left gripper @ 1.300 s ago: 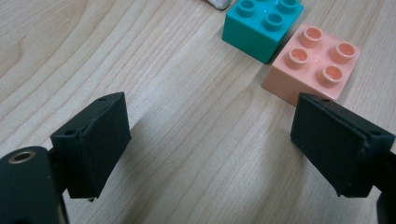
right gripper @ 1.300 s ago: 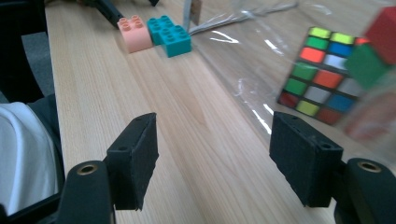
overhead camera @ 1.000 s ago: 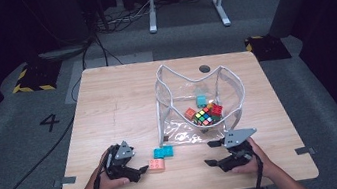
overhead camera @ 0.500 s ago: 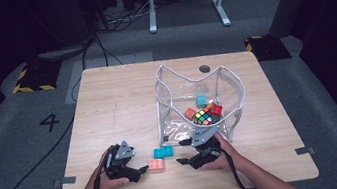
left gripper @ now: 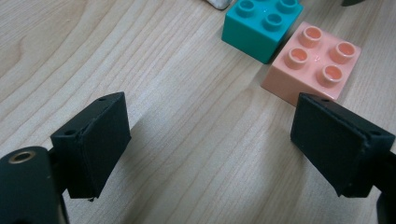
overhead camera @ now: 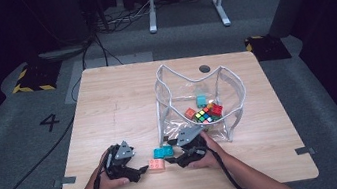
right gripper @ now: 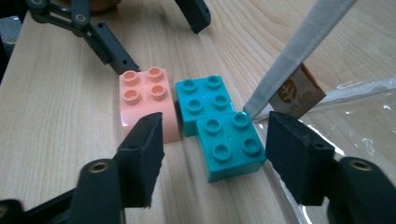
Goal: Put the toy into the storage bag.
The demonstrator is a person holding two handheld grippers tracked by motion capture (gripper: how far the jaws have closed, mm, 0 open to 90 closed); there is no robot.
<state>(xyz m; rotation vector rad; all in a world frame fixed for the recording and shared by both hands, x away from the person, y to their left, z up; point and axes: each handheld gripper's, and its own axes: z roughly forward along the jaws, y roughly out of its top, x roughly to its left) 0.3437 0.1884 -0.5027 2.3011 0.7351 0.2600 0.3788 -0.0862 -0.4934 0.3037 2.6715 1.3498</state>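
While the left gripper [left gripper: 210,144] waits wide open and empty near the pink block [right gripper: 148,100], the right gripper [right gripper: 212,154], jaws just narrowing but not yet touching, straddles the nearer teal block [right gripper: 229,144] directly ahead beside the clear bag [overhead camera: 230,100].

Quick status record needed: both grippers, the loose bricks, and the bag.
left gripper: jaws open, nothing between them, short of the pink brick
right gripper: jaws have just been closing, astride the near teal brick, pads not yet pressing
far teal brick: beside the pink brick, on the table
clear bag: open, holds a puzzle cube and more bricks
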